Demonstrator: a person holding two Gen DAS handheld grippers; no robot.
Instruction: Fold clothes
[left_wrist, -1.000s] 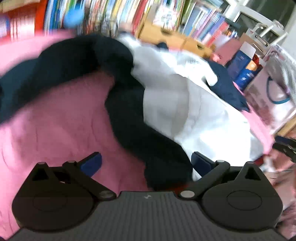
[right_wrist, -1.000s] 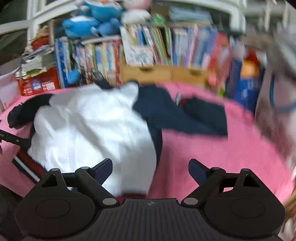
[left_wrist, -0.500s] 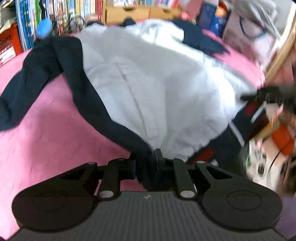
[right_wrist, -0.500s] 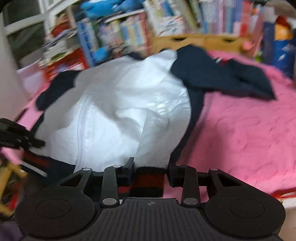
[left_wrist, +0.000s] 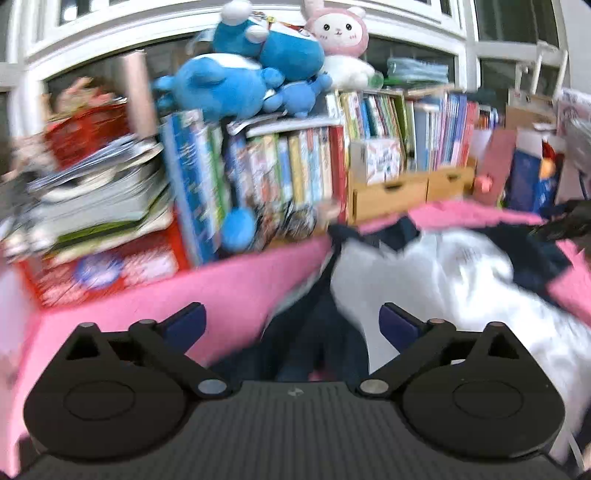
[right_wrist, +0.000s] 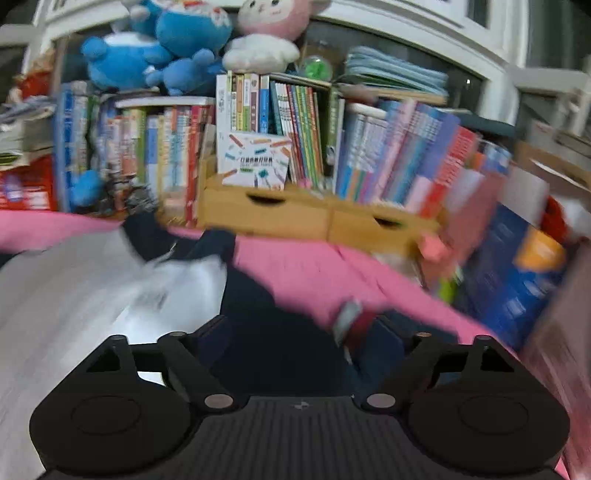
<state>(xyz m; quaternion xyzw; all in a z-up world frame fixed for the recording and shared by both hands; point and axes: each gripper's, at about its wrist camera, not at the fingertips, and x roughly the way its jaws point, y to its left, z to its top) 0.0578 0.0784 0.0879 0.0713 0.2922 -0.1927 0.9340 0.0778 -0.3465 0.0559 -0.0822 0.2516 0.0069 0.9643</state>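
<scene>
A white jacket with navy sleeves and trim (left_wrist: 443, 280) lies crumpled on a pink blanket (left_wrist: 221, 280). My left gripper (left_wrist: 291, 321) is open, its blue-padded fingers spread either side of a navy fold of the jacket without touching it. In the right wrist view the jacket (right_wrist: 74, 280) fills the left side, white there and navy at the centre. My right gripper (right_wrist: 303, 339) is open over the navy cloth. A red-and-white striped cuff (right_wrist: 351, 317) lies just inside its right finger. Both views are blurred by motion.
A packed bookshelf (left_wrist: 295, 166) stands right behind the blanket (right_wrist: 314, 273), with blue and pink plush toys (left_wrist: 258, 59) on top. A wooden drawer box (right_wrist: 314, 218) sits at the blanket's far edge. Boxes and packages (right_wrist: 517, 266) crowd the right side.
Half a second ago both grippers were shut on the jacket's lower edge. Now both are open and have let it go. Both cameras have tilted up toward the bookshelf.
</scene>
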